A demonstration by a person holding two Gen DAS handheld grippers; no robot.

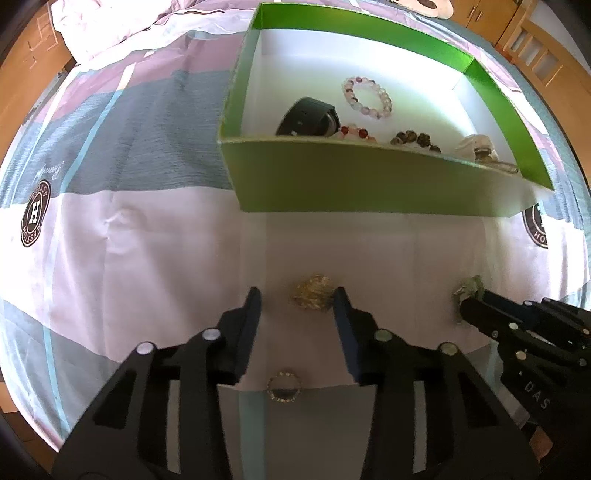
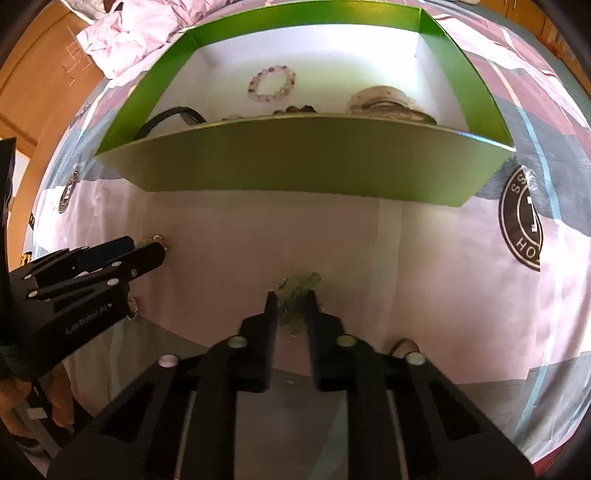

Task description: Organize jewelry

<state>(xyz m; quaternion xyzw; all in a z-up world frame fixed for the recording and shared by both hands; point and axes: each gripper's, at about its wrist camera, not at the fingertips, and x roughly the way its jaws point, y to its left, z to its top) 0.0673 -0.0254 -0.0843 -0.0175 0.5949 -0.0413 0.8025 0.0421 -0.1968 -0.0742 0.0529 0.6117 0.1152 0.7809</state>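
Note:
A green box (image 1: 332, 181) with a white inside stands on the bed and holds a pale bead bracelet (image 1: 366, 96), a black watch (image 1: 308, 117), darker bead strings and a white piece. My left gripper (image 1: 297, 295) is open, low over the sheet, with a gold jewelry piece (image 1: 312, 297) between its fingertips. A round ring-like piece (image 1: 283, 386) lies under it. My right gripper (image 2: 293, 295) has its fingers closed around a green bead bracelet (image 2: 299, 286) on the sheet. The box also shows in the right wrist view (image 2: 295, 158).
The bed sheet (image 1: 147, 240) is pink, grey and white with round dark logos (image 1: 35, 214). Crumpled bedding (image 1: 110, 22) lies at the far left. Wooden furniture (image 1: 535, 44) stands beyond the bed. A small dark loop (image 2: 404, 345) lies by my right gripper.

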